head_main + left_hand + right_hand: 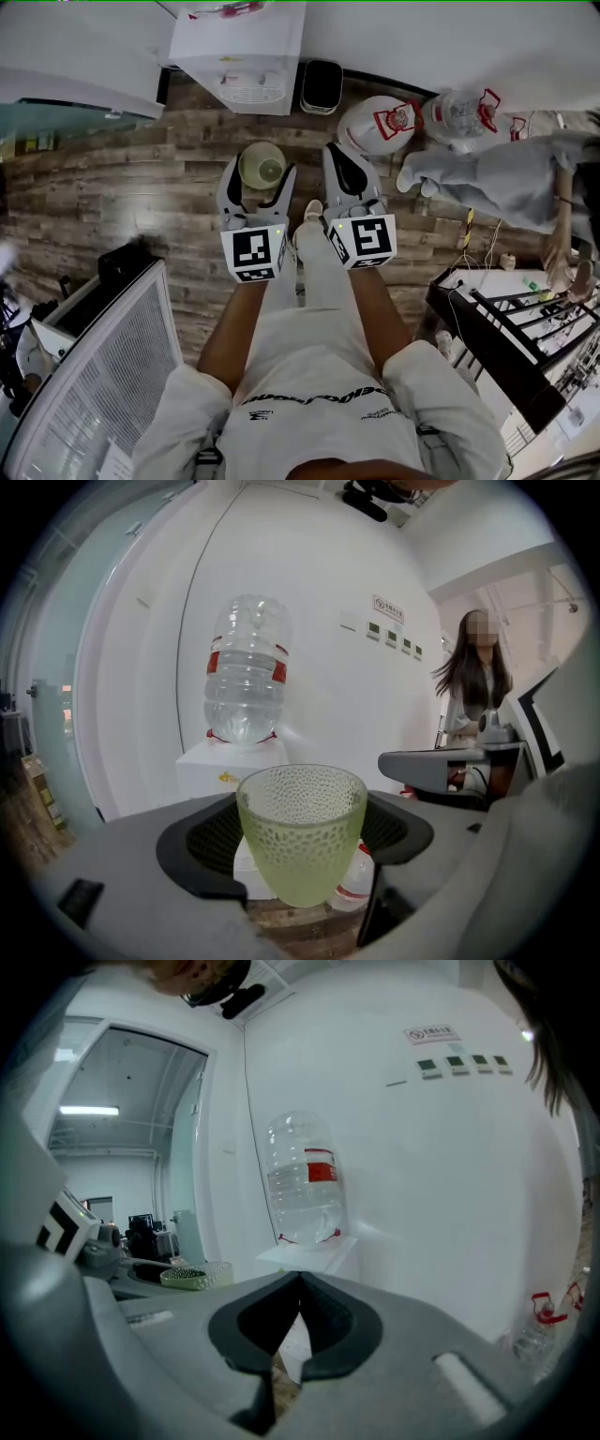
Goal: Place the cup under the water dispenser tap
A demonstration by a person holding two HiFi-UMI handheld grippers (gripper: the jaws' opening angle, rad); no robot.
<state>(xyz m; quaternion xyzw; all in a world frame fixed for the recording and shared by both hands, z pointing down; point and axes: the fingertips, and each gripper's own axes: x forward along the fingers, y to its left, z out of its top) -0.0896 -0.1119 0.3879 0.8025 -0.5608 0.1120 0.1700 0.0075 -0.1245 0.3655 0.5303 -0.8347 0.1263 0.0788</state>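
Pinched cup point(262, 167) upright in left tool point(262, 172), mouth up for filling at the far water dispenser point(239, 47), tap seemingly front-mounted; held right tool point(298, 1283) pressed together, idle.

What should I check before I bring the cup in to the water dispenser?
1. Grip: ok. The left gripper is shut on the cup, a pad on each side.
2. Cup upright: ok.
3. Other hand clear: ok. The right gripper is shut, empty, beside the left.
4. Target ahead: ok. The water dispenser stands in front, and the bottle on top holds water.
5. Where the tap is: cannot tell. The cup covers the dispenser's front in the left gripper view.
6. Cup under the tap: not ok, not yet at the dispenser.
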